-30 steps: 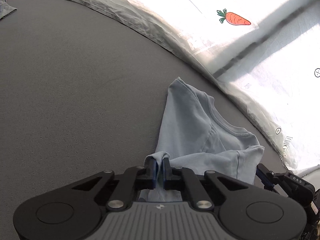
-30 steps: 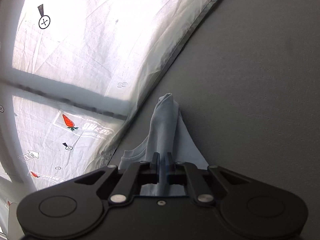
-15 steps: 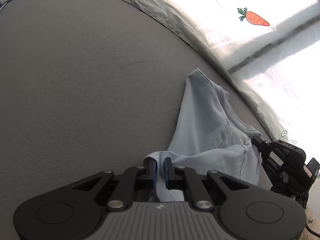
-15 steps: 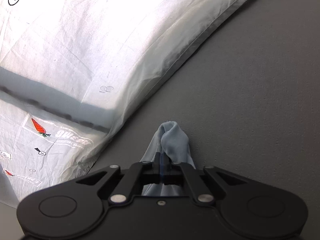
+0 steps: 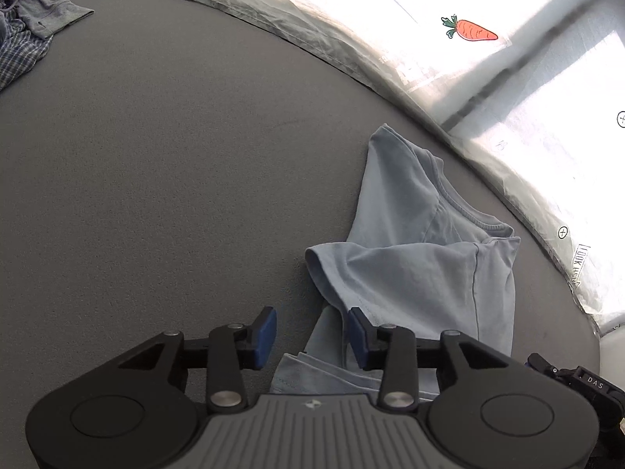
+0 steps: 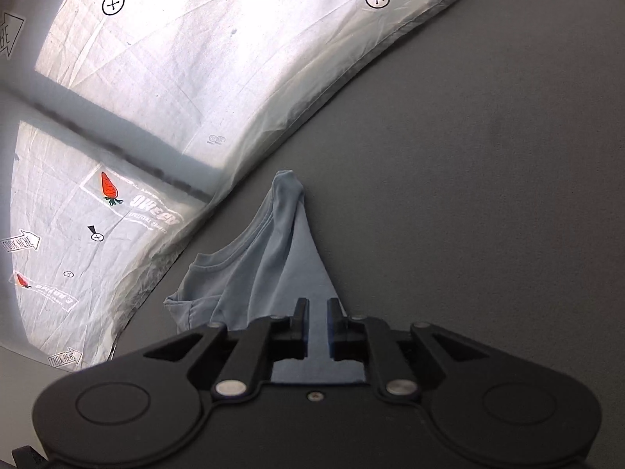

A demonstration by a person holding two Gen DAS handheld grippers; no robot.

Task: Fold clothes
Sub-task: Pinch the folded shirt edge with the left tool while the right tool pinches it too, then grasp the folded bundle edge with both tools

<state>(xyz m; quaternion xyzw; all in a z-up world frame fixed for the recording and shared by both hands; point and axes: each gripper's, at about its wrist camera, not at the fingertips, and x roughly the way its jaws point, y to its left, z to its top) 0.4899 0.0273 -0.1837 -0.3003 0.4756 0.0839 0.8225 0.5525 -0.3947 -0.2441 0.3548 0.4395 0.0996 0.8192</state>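
A light blue T-shirt (image 5: 422,265) lies crumpled on the grey mat (image 5: 175,176), its collar toward the white sheet and one sleeve folded over its body. My left gripper (image 5: 311,332) hovers over the shirt's near edge. Its jaws are opening, and its blue pads (image 5: 265,332) stand well apart with cloth lying loose under the gap. In the right wrist view the same shirt (image 6: 273,265) runs to a peaked fold. My right gripper (image 6: 317,312) is above the shirt's near corner. Its jaws are opening to a narrow gap and pinch nothing. Part of the right gripper's body (image 5: 578,383) shows at the lower right.
A pile of other clothes (image 5: 31,19), grey and checked, sits at the mat's far left corner. A wrinkled white sheet (image 5: 488,78) printed with carrots and target marks borders the mat, and it is also seen as the white sheet (image 6: 156,78) in the right wrist view.
Both grippers were shut on folds of the shirt and have let go. The left jaws spread wide and the sleeve dropped onto the shirt. The right gripper pulled back.
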